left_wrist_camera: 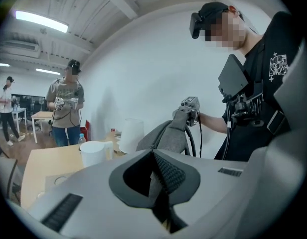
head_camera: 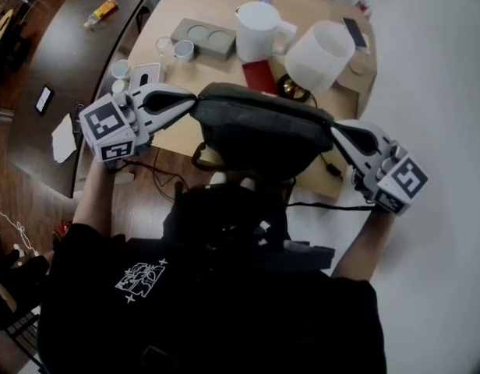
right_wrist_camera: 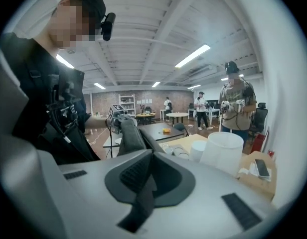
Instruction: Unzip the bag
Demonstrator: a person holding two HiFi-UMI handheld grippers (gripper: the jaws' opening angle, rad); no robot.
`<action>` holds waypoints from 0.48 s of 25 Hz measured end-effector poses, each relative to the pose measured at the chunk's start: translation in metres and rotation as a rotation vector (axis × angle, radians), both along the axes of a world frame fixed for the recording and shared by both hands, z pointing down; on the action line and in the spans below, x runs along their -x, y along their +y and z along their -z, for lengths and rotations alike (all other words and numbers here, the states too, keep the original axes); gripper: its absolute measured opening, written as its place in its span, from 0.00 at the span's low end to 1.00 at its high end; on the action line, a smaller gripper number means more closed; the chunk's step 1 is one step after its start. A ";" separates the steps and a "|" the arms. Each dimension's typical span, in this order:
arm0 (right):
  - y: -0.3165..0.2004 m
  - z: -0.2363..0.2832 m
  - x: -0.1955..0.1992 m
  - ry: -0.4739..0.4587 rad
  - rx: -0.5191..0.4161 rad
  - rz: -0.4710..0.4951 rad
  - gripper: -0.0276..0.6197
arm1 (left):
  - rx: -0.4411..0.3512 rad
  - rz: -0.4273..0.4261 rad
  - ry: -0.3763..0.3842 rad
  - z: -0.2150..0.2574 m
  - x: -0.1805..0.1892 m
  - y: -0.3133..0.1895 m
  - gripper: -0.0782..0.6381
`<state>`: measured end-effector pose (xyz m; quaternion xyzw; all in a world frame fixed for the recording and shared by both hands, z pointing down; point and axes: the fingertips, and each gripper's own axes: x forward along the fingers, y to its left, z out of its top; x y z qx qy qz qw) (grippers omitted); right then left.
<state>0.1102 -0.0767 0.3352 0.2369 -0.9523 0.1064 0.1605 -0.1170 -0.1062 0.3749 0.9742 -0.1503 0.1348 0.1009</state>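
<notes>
A dark grey bag [head_camera: 259, 127] hangs stretched between my two grippers, lifted over the near edge of the wooden table [head_camera: 201, 6]. My left gripper [head_camera: 192, 100] is shut on the bag's left end, with a fold of grey fabric pinched between its pads [left_wrist_camera: 166, 173]. My right gripper [head_camera: 335, 129] is shut on the bag's right end, and a dark strip of fabric sits between its pads [right_wrist_camera: 136, 171]. In the left gripper view the bag [left_wrist_camera: 168, 136] runs away to the right gripper [left_wrist_camera: 189, 106]. In the right gripper view the bag [right_wrist_camera: 131, 136] runs to the left gripper [right_wrist_camera: 117, 112]. I cannot make out the zipper.
On the table behind the bag stand a white jug [head_camera: 258, 31], a white bucket [head_camera: 318, 53], a grey tray [head_camera: 202, 37] with cups, a red item [head_camera: 261, 75] and a phone [head_camera: 354, 31]. A dark table [head_camera: 76, 61] lies left. Another person [left_wrist_camera: 66, 103] stands farther off.
</notes>
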 end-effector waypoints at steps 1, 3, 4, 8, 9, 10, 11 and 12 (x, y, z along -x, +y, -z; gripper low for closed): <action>0.002 -0.002 -0.002 -0.006 0.008 -0.005 0.07 | 0.018 0.016 0.024 -0.004 0.003 0.000 0.12; 0.004 -0.009 -0.010 0.018 -0.004 -0.023 0.07 | 0.034 0.042 0.056 -0.009 0.006 0.000 0.12; 0.004 -0.012 -0.015 0.038 -0.019 -0.030 0.07 | 0.031 0.049 0.057 -0.008 0.008 0.001 0.12; 0.001 -0.006 -0.020 0.034 -0.059 -0.048 0.07 | 0.017 0.056 0.063 0.000 0.012 0.001 0.12; 0.003 -0.006 -0.024 0.027 -0.058 -0.063 0.07 | 0.021 0.060 0.075 -0.002 0.010 -0.001 0.12; 0.006 -0.007 -0.031 0.021 -0.050 -0.086 0.07 | 0.028 0.061 0.088 -0.004 0.006 -0.004 0.12; 0.009 -0.009 -0.039 0.017 -0.038 -0.109 0.07 | 0.037 0.058 0.102 -0.006 0.001 -0.005 0.12; 0.013 -0.013 -0.047 0.013 -0.027 -0.126 0.07 | 0.048 0.053 0.117 -0.007 -0.004 -0.005 0.12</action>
